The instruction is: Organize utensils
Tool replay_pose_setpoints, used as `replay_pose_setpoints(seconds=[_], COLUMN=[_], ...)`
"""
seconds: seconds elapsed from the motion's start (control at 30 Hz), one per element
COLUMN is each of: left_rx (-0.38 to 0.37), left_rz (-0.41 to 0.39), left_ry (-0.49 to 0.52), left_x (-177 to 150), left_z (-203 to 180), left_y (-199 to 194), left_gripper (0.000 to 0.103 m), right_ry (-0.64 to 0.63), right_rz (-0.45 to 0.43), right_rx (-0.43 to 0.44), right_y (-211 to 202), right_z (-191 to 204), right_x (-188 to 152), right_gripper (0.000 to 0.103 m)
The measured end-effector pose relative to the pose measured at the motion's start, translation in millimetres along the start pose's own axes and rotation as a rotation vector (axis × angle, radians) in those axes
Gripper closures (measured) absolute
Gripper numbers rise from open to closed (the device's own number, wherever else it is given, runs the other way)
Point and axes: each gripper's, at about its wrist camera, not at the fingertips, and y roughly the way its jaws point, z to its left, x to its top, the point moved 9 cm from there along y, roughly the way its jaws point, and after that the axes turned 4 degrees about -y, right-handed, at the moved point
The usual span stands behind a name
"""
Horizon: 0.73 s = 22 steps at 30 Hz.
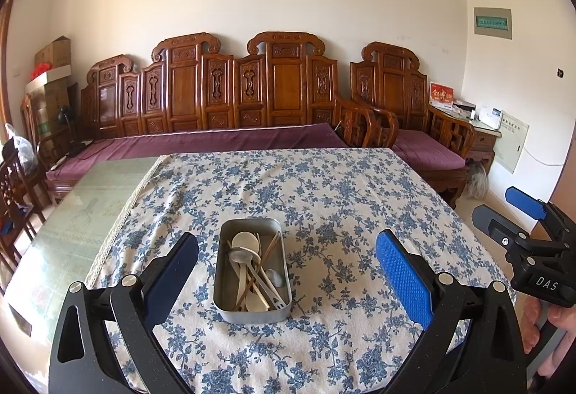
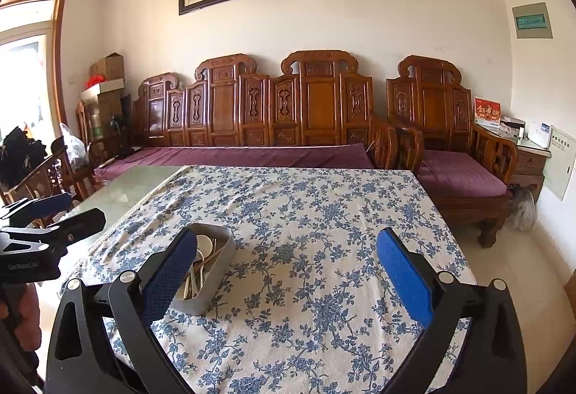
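At the far left of the right wrist view, the left gripper [image 2: 50, 210] shows side-on with "GenRobot.AI" printed in pale letters on its black body; a hand [image 2: 21, 307] holds it from below. In its own view the left gripper [image 1: 286, 271] has its blue-padded fingers spread wide, holding nothing, above the near part of the table.

Between those fingers a metal tin [image 1: 252, 271] sits on the blue-flowered tablecloth [image 1: 324, 192]. In it lie the utensils [image 1: 252, 271] in a loose heap: pale spoons, a grey metal spoon, a fork and brown chopsticks, crossing one another. To the left of the cloth the table's bare glass top [image 1: 82, 206] shows.

The right gripper [image 2: 286, 271] is also spread wide and empty, over the cloth just right of the tin [image 2: 207, 271]. From the left wrist view the right gripper [image 1: 518, 210] appears at the right edge, marked "DAS".

On the far right wall a panel carries a green label too small to read.
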Motion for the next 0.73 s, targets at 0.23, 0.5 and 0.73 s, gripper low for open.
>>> replay_pose_setpoints(seconds=[0.23, 0.5, 0.73], left_rx=[-0.002, 0.0, -0.001], left_rz=[-0.001, -0.003, -0.001], left_ry=[0.002, -0.001, -0.005], left_x=[0.9, 0.8, 0.7], left_z=[-3.1, -2.6, -3.2], left_y=[-0.6, -2.3, -2.4], left_gripper=[0.008, 0.008, 0.008], right_ry=[0.003, 0.005, 0.007], right_rz=[-0.001, -0.004, -0.003], right_rx=[0.0, -0.003, -0.001], right_y=[0.3, -1.3, -1.7], right_z=[-0.4, -1.0, -1.2], right_x=[-0.1, 3.0, 4.0], right_gripper=[0.003, 0.003, 0.003])
